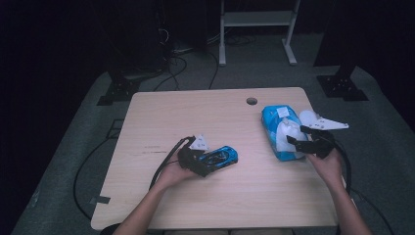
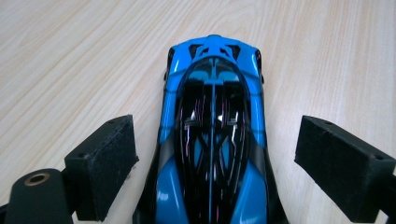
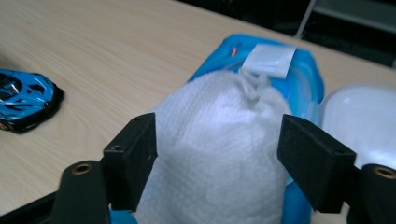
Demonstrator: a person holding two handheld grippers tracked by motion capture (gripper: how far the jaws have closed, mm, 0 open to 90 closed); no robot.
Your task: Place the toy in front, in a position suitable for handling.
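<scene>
Pale wood tabletop (image 1: 161,112) stretches under both hands, dark floor and cables beyond. On its left part the left gripper (image 1: 198,164) brackets a blue toy car (image 2: 212,140), its jaws standing wide with clear gaps on both sides, so the car sits on its own wheels, steadied rather than clamped (probably parked there for wiping). At the right edge the right gripper (image 3: 217,165) reaches around a white wipe (image 3: 219,149) rising from the blue wipes pack (image 1: 274,122); the pads flank it, the left one touching, not yet pinching, likely to pull a sheet free.
</scene>
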